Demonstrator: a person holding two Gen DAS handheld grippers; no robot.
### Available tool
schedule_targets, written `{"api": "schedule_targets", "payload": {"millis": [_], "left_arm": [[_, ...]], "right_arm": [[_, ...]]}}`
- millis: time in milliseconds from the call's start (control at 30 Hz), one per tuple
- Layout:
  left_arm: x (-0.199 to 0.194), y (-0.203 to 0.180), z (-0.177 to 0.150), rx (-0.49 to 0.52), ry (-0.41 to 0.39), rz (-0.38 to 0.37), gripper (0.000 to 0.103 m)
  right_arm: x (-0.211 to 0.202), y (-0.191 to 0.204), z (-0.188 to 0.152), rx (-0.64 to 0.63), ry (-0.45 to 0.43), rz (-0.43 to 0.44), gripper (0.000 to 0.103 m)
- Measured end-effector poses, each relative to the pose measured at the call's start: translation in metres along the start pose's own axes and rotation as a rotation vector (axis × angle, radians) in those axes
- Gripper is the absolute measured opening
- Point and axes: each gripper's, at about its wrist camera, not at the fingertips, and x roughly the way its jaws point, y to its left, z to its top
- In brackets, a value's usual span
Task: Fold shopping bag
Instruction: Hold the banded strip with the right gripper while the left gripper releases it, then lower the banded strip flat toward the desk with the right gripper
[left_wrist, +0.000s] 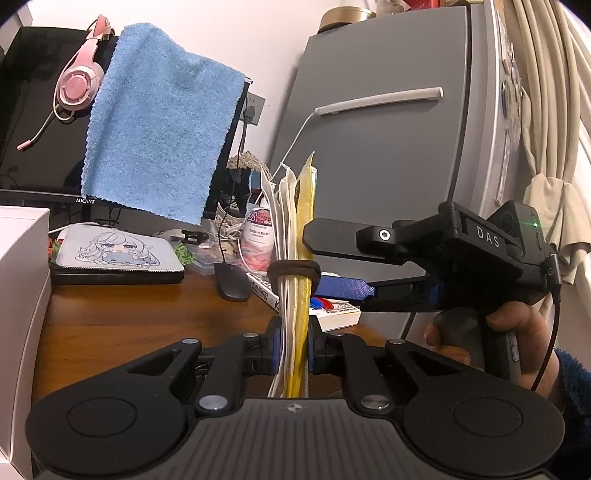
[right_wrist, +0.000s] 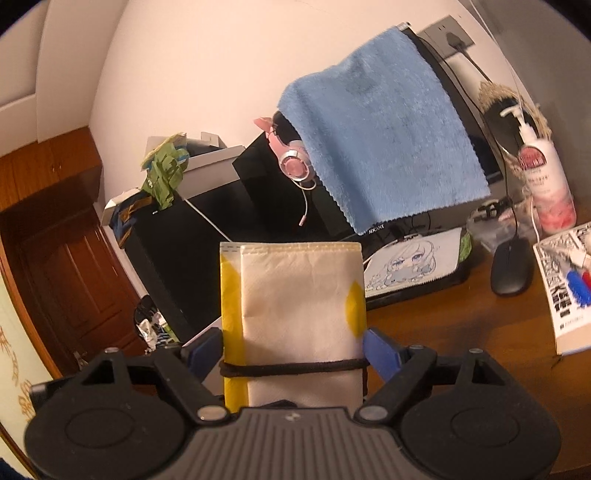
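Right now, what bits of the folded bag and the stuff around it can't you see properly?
- Folded bag: its bottom end, hidden behind the gripper body in both wrist views.
- Hair tie: its far side, behind the bag, in the right wrist view.
- Book: cut off by the right edge there; its print is too small to read.
- Monitor: mostly covered by the blue towel.

Shopping bag (right_wrist: 295, 317): cream-white nonwoven fabric with yellow patches, folded into compact flat rectangular packet. Stitched hem along top edge. Yellow layer shows along left side, yellow half-round mark at right edge. Dark elastic band (right_wrist: 291, 367) wrapped around lower part, binding folds. Packet upright, held above wooden desk, not touching it. From left wrist view seen edge-on (left_wrist: 295, 266): several thin white and yellow layers stacked, band circling them mid-height, top corners splaying slightly.
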Motion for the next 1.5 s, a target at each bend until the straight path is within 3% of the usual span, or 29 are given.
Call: {"api": "schedule_targets", "payload": {"millis": [133, 267, 367, 633, 1067, 1167, 1233, 1367, 1500], "left_arm": [[-0.001, 0.004, 0.001, -0.016, -0.01, 0.002, 0.013], [-0.001, 0.018, 0.003, -0.115, -0.023, -0.014, 0.013], [-0.002, 0.026, 0.003, -0.171, -0.038, -0.03, 0.013], [0.002, 0.034, 0.001, -0.268, -0.037, -0.046, 0.014], [0.019, 0.022, 0.003, -0.205, 0.065, 0.035, 0.015], [0.022, 0.022, 0.003, -0.204, 0.077, 0.043, 0.015], [0.022, 0.023, 0.003, -0.21, 0.079, 0.041, 0.015], [0.023, 0.023, 0.005, -0.213, 0.085, 0.035, 0.02], [0.024, 0.02, 0.008, -0.194, 0.101, 0.048, 0.036]], "right_arm": [[0.001, -0.003, 0.002, 0.017, 0.017, -0.003, 0.084], [0.003, -0.005, 0.004, 0.033, 0.034, -0.007, 0.089], [0.004, -0.007, 0.006, 0.045, 0.047, -0.009, 0.103], [0.006, -0.012, 0.011, 0.077, 0.08, -0.017, 0.103], [0.054, -0.011, 0.003, 0.048, 0.201, -0.051, 0.103], [0.058, -0.014, 0.001, 0.05, 0.213, -0.058, 0.09], [0.061, -0.015, 0.006, 0.033, 0.228, -0.078, 0.09], [0.066, -0.016, 0.016, -0.003, 0.258, -0.118, 0.09], [0.071, -0.018, 0.026, -0.038, 0.288, -0.159, 0.088]]}}
